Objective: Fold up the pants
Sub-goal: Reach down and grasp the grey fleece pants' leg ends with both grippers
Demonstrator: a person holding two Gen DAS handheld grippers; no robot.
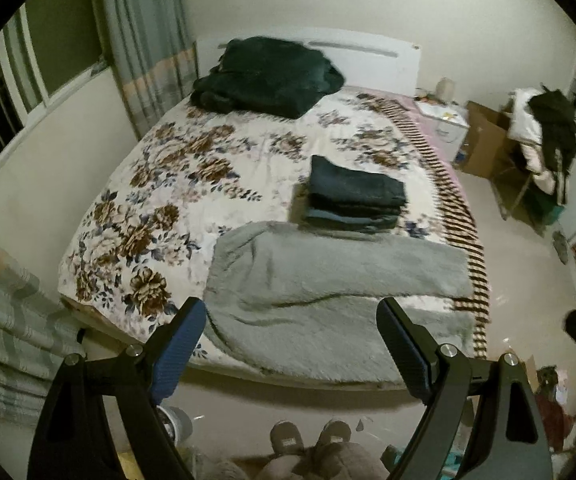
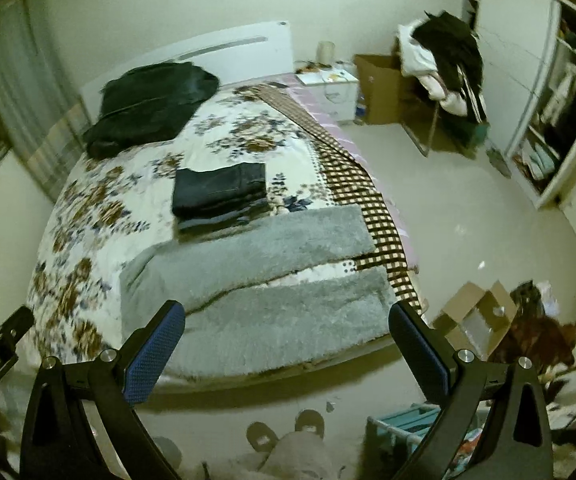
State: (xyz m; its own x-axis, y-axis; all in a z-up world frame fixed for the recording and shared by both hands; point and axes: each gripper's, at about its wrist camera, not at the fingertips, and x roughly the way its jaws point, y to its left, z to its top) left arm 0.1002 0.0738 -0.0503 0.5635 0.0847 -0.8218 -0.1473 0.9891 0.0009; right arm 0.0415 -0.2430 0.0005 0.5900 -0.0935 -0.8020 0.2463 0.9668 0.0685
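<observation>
Bed (image 1: 136,184) fills both views, covered by a floral spread with a checked border strip along its right edge. Grey fuzzy blanket (image 1: 327,280) lies across the foot end, creased down the middle; the right wrist view shows the spread through a gap between its two parts. Dark bundle of cloth (image 1: 264,76) sits at the head end, against the white headboard. Stack of folded pants (image 1: 353,196) rests mid-bed, right of centre, just beyond the blanket's far edge, dark denim on top; same stack visible in the right wrist view (image 2: 220,194). Chair (image 2: 443,68) heaped with clothes stands off the bed's right side, cardboard box (image 2: 379,84) just beside it. Left tongs (image 1: 291,344) wide apart, gripping nothing, held over the bed's foot edge. Right tongs (image 2: 288,344) likewise wide and empty, above the same edge. Slippers (image 1: 307,436) show on the floor below.
</observation>
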